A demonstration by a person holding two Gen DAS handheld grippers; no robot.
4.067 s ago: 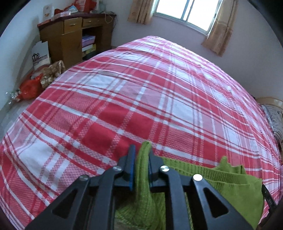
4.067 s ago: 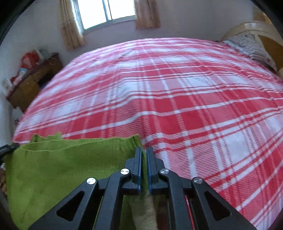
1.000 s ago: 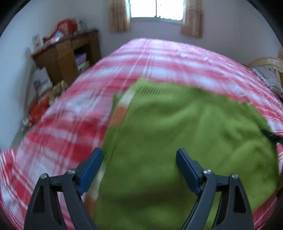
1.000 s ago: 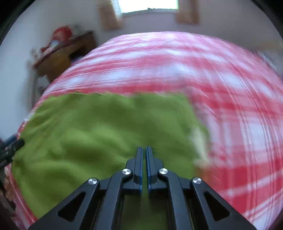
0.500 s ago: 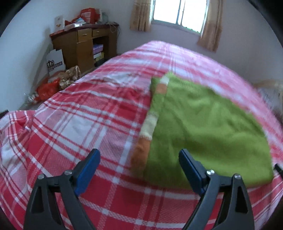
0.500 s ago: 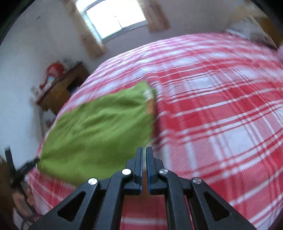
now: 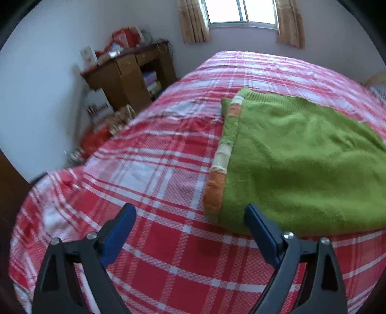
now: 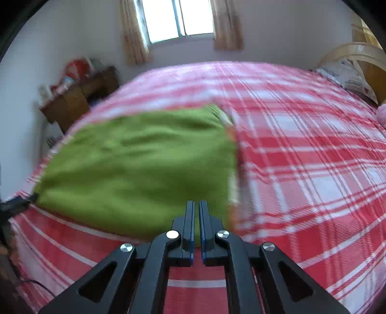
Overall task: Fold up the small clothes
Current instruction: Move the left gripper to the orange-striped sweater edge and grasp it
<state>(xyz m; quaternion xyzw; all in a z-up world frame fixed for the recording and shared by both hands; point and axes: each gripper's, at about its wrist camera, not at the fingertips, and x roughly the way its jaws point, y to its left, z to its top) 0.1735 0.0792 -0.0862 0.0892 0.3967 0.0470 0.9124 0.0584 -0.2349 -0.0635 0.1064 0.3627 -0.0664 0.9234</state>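
Note:
A green knitted sweater (image 7: 296, 164) lies folded flat on the red and white plaid bed (image 7: 154, 178). An orange and cream striped edge (image 7: 218, 164) shows along its left side. My left gripper (image 7: 189, 217) is open and empty, above the bed just left of the sweater's near corner. In the right wrist view the sweater (image 8: 140, 164) lies ahead and to the left. My right gripper (image 8: 196, 207) is shut with nothing between its fingers, at the sweater's near edge.
A wooden desk (image 7: 127, 72) with clutter stands by the wall left of the bed, with bags (image 7: 96, 137) on the floor. A window with curtains (image 8: 178, 21) is on the far wall. A pillow and headboard (image 8: 349, 72) are at the right.
Both grippers held the sweater four seconds ago and have let go; it now lies flat. In the last half second the left gripper swung slightly left and the right gripper swung toward the sweater.

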